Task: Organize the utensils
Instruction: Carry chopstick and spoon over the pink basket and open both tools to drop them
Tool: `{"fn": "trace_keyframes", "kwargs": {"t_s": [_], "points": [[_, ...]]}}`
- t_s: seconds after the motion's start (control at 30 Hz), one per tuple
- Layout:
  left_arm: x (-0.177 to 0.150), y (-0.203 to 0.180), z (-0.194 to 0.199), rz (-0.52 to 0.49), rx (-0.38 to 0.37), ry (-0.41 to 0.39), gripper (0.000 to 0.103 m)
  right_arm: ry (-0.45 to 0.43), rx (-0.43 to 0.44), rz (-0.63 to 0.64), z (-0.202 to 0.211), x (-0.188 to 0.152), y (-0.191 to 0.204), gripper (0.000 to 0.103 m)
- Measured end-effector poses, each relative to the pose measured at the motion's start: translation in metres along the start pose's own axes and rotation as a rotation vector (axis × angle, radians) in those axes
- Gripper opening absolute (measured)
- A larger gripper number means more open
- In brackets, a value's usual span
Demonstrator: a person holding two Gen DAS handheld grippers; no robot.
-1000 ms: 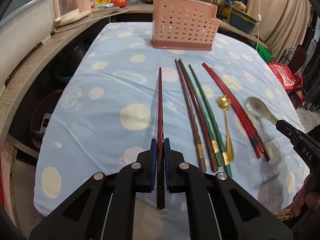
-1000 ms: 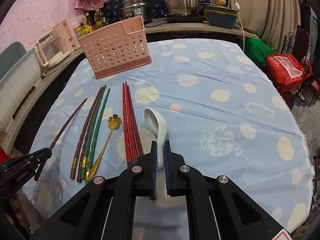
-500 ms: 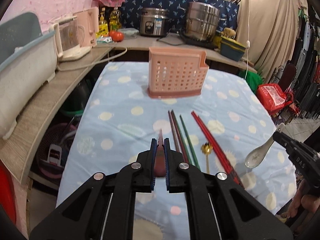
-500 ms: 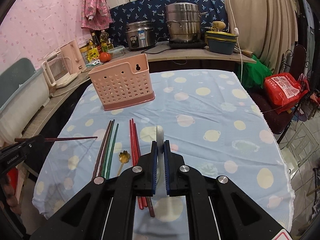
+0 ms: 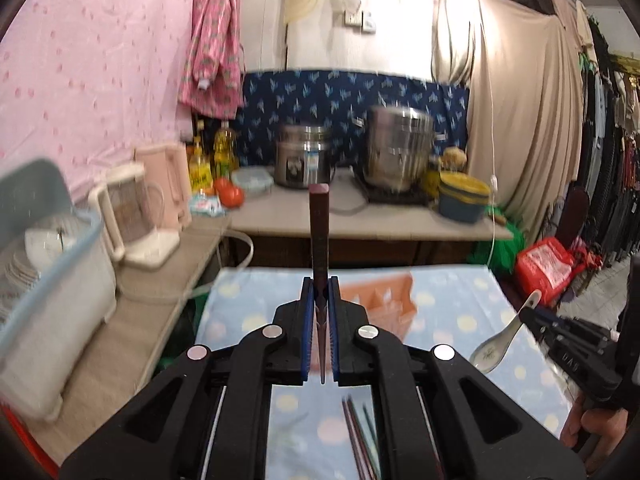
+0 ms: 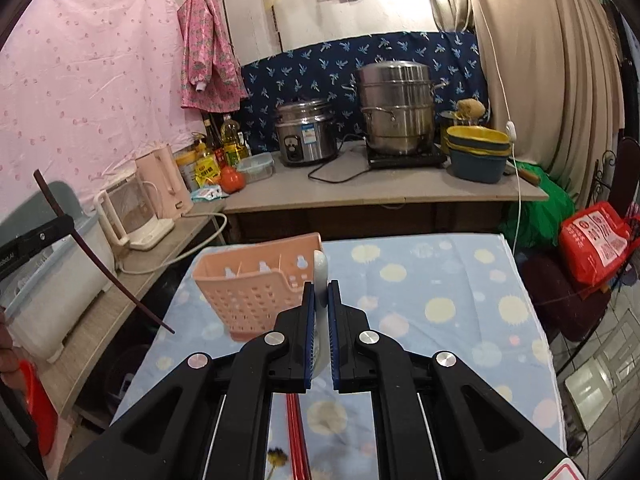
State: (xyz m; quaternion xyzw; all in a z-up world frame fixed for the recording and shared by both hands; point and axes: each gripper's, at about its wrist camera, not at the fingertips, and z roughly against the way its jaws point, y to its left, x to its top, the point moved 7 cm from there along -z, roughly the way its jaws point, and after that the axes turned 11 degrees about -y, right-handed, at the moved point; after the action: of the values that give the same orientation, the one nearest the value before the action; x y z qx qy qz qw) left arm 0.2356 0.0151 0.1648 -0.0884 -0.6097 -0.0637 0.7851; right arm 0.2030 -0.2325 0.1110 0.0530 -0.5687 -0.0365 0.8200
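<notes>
Left gripper [image 5: 320,292] had its jaws clamped on a dark red chopstick [image 5: 319,232], rising centre frame; right gripper [image 6: 320,296] pinched the white spoon [image 6: 321,276]; pink basket [image 6: 256,292] sat left of centre on the table [image 6: 440,280].

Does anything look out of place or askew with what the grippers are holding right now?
Slightly. The left gripper is shut on a single dark red chopstick, held mid-length and slanting, without its partner. The right gripper clamps the white spoon by its handle, bowl hanging down. Nothing spilled or damaged.
</notes>
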Motion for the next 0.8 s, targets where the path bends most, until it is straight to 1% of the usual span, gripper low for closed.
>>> {"fn": "trace_keyframes", "kwargs": {"t_s": [0.13, 0.2, 0.27, 0.33, 0.47, 0.67, 0.73, 0.77, 0.8], "points": [[0.035, 0.001, -0.034, 0.021, 0.003, -0.047, 0.007, -0.029, 0.014, 0.005, -0.040, 0.032, 0.011, 0.006], [0.042, 0.004, -0.053, 0.030, 0.010, -0.056, 0.007, -0.025, 0.026, -0.008, -0.064, 0.040, 0.014, 0.006], [0.044, 0.005, -0.071, 0.043, 0.012, -0.046, 0.007, -0.013, 0.039, -0.022, -0.088, 0.042, 0.017, 0.006], [0.038, 0.005, -0.087, 0.049, 0.009, -0.026, 0.007, 0.009, 0.040, -0.028, -0.109, 0.039, 0.016, 0.006], [0.013, 0.004, -0.112, 0.043, 0.003, 0.020, 0.007, 0.064, 0.039, -0.038, -0.147, 0.022, 0.014, 0.006], [-0.024, 0.007, -0.137, 0.055, -0.006, 0.090, 0.007, 0.122, 0.030, -0.021, -0.179, -0.007, 0.013, 0.007], [-0.032, 0.008, -0.142, 0.053, 0.008, 0.104, 0.007, 0.140, 0.024, -0.004, -0.188, -0.015, 0.013, 0.007], [-0.035, 0.010, -0.143, 0.050, 0.022, 0.106, 0.007, 0.135, 0.012, 0.001, -0.188, -0.017, 0.011, 0.009], [-0.038, 0.012, -0.143, 0.050, 0.034, 0.105, 0.008, 0.131, 0.002, 0.007, -0.187, -0.020, 0.010, 0.018]]}}
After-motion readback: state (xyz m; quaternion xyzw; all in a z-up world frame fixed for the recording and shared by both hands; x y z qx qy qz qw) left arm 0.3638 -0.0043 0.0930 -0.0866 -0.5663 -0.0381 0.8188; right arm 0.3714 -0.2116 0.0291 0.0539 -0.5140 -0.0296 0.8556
